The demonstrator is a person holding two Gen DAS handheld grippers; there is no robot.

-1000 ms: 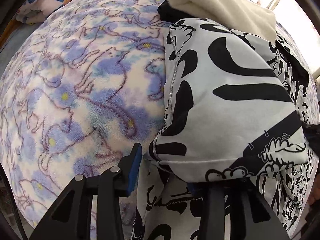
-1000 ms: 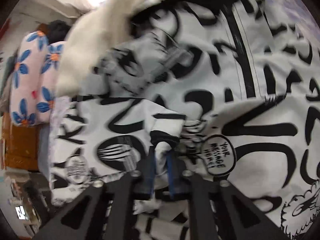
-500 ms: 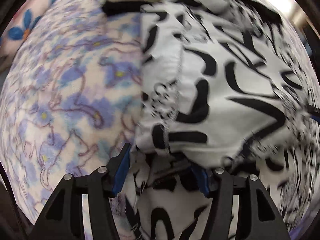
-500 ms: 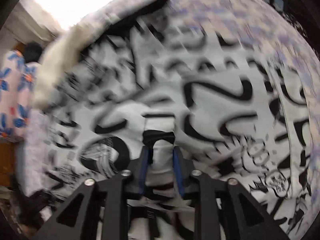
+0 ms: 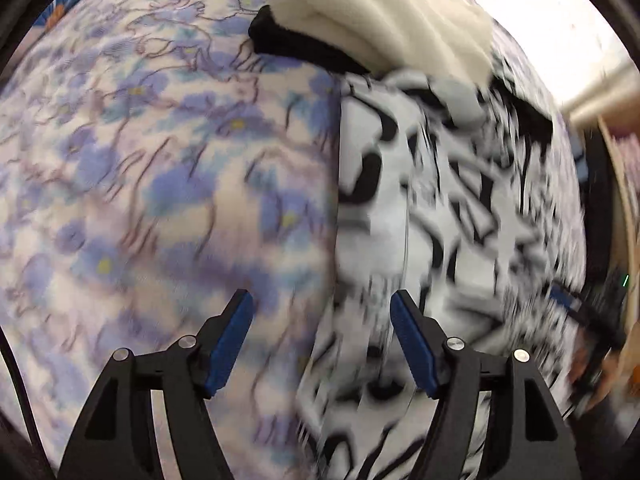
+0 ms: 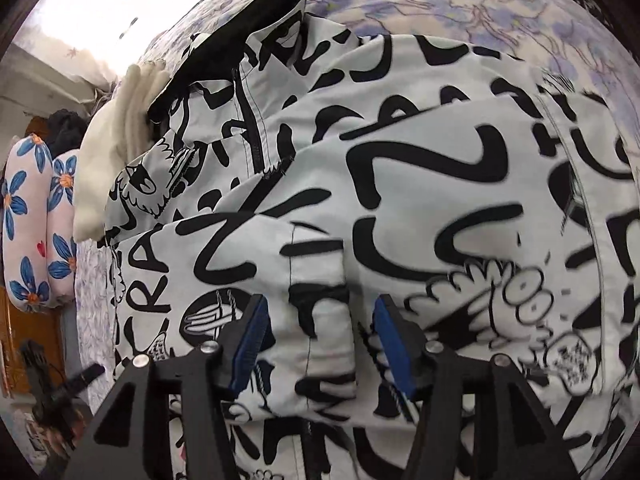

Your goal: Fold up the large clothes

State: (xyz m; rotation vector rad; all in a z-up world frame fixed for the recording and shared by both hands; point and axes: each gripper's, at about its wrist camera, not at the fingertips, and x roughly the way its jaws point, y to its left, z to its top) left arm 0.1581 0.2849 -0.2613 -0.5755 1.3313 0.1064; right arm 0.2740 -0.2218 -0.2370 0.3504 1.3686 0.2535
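Step in hand, as judged: a fold of the jacket [image 6: 400, 184] just laid down, both grippers let go. Next move likely calls for picking a fresh edge or sleeve, low and square, before folding again.

Left gripper [image 5: 322, 332]: jaws spread wide, nothing between them; they straddle the jacket's left edge, left finger over the blanket [image 5: 140, 180], right finger over the print. View is motion-blurred.

Blanket: plush fleece, lilac-blue flower pattern, covers the bed. Jacket lies on it, toward the bed's far end, where a cream fleece garment [image 5: 380, 20] butts against its collar.

Right gripper [image 6: 318, 336]: jaws parted, astride a folded sleeve cuff [image 6: 320, 320], not pinching it.

Jacket: smooth woven shell, white with black graffiti lettering, black collar lining, stitched seams, zip; looks slippery, holds soft puffy folds.
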